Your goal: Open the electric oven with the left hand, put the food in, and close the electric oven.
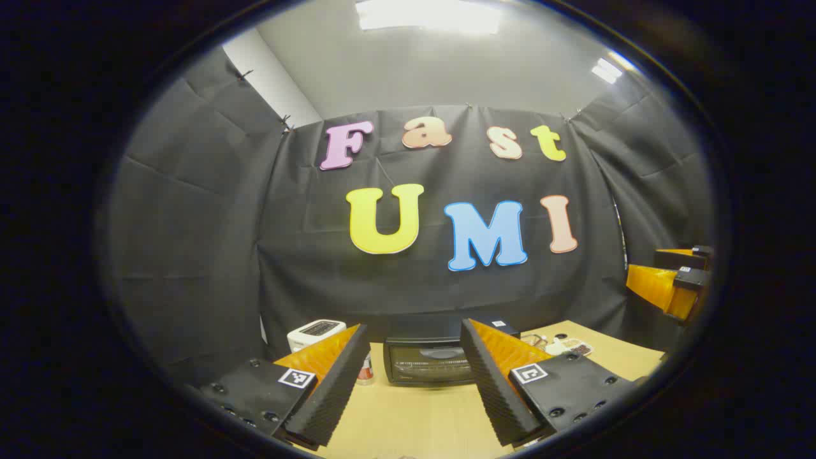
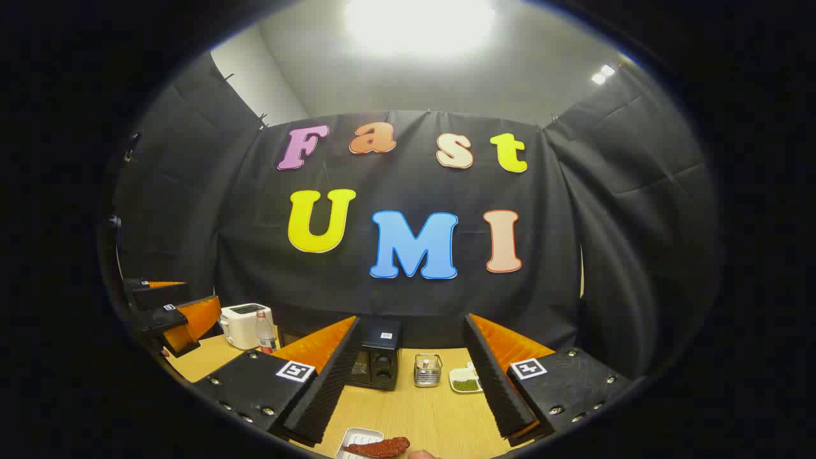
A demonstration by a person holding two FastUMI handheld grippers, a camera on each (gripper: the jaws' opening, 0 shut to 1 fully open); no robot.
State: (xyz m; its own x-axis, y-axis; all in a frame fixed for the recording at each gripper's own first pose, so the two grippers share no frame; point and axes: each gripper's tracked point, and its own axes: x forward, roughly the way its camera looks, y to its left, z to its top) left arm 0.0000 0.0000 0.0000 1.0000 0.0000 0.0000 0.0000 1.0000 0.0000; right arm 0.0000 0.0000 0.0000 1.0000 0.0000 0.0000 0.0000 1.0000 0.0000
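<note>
While both tools hang raised above the wooden surface [image 1: 408, 414], nothing is gripped yet: the left tool [image 1: 414, 376] has its fingers spread wide with only air between them, and the right tool [image 2: 411, 382] is spread the same way, holding nothing.

Nearest the right tool, at the bottom edge of the right gripper view, a reddish strip of food [image 2: 377, 447] lies on a small white tray [image 2: 357, 440], well in front of the oven on the near edge of the surface. Its long axis runs roughly side to side across that view, parallel to the oven's front.

Farther off, the electric oven [image 1: 430, 363] sits at the back of the surface against the black booth wall. In the left gripper view it lies straight ahead, framed between the left tool's two fingers, its dark glass door facing the tool and shut. Its long axis runs left to right. I judge the left tool the better placed for the door: dead ahead for it, off to the left for the right tool.

Around the oven: a white toaster [image 2: 245, 324] and a small bottle [image 2: 263, 335] to its left, a wire-framed glass jar [image 2: 428, 370] and a white dish of green bits [image 2: 466, 380] to its right.

The opening step is not yet done.
</note>
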